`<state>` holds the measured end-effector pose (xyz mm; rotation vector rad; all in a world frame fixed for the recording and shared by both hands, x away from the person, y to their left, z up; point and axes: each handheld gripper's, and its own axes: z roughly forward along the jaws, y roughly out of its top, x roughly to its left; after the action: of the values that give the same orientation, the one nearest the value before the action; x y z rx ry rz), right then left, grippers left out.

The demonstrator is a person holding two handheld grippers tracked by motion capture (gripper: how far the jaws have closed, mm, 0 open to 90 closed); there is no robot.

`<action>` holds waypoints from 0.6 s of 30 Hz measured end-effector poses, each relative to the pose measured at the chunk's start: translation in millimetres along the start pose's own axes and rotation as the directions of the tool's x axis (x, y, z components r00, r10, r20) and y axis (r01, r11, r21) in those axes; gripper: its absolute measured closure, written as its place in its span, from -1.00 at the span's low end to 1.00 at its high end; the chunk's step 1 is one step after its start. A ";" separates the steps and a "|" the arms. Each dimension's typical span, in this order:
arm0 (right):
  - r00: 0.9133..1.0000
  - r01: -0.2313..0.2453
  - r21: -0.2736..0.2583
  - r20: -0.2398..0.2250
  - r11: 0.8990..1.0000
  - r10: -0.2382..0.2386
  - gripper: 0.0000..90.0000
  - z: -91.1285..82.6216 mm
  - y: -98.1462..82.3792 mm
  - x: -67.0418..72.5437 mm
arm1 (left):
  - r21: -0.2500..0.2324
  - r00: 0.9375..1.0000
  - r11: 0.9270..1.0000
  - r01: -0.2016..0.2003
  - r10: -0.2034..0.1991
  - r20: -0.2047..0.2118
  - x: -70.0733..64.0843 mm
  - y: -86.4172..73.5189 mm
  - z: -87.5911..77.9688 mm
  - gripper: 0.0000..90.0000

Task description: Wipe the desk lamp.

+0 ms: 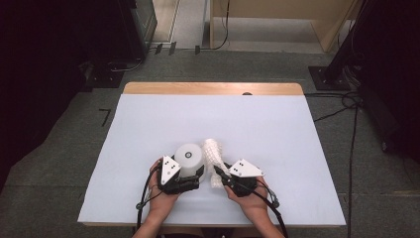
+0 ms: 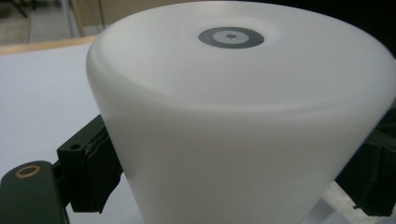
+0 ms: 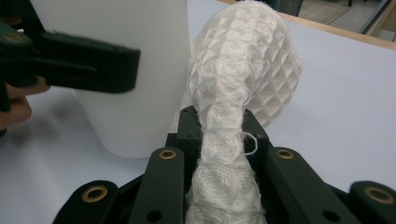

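A white cone-shaped cup [image 1: 189,154] stands upside down on the white table cover [image 1: 267,124], with a grey ring on its upturned base [image 2: 231,37]. My left gripper [image 1: 187,171] is shut on the cup's sides, and its black pads [image 2: 91,175] press against the wall. Just right of the cup, a white waffle-weave cloth [image 1: 213,151] rises in a bunched roll. My right gripper [image 1: 221,174] is shut on the cloth's lower part [image 3: 224,135], pinched thin between the jaws. The cloth's upper bulge leans against the cup [image 3: 135,116].
A wooden table edge [image 1: 213,88] shows beyond the cover. Dark equipment stands on the floor to the left [image 1: 59,59] and right [image 1: 386,74]. Cables [image 1: 346,106] trail on the floor at the right. The cover's far half lies bare.
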<state>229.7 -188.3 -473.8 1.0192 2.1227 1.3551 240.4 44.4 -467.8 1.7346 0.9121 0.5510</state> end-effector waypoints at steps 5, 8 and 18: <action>1.000 0.003 0.007 -0.007 1.000 -0.003 0.68 2.5 -1.1 2.7 | -0.036 0.998 0.999 -0.003 0.005 0.060 1.2 5.7 -4.7 -0.81; 1.000 0.008 -0.004 -0.009 1.000 -0.008 0.68 1.0 0.8 5.6 | -0.027 0.997 0.999 -0.018 0.020 0.074 0.4 4.4 -2.8 -0.81; 1.000 -0.002 -0.114 -0.015 0.994 0.001 0.68 -17.4 17.0 4.7 | 0.022 0.994 0.999 -0.038 0.036 0.101 -3.5 0.0 5.1 -0.81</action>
<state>220.9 -190.7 -450.7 0.9683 2.0301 1.4703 242.0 38.6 -469.3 1.7875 0.8198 0.4740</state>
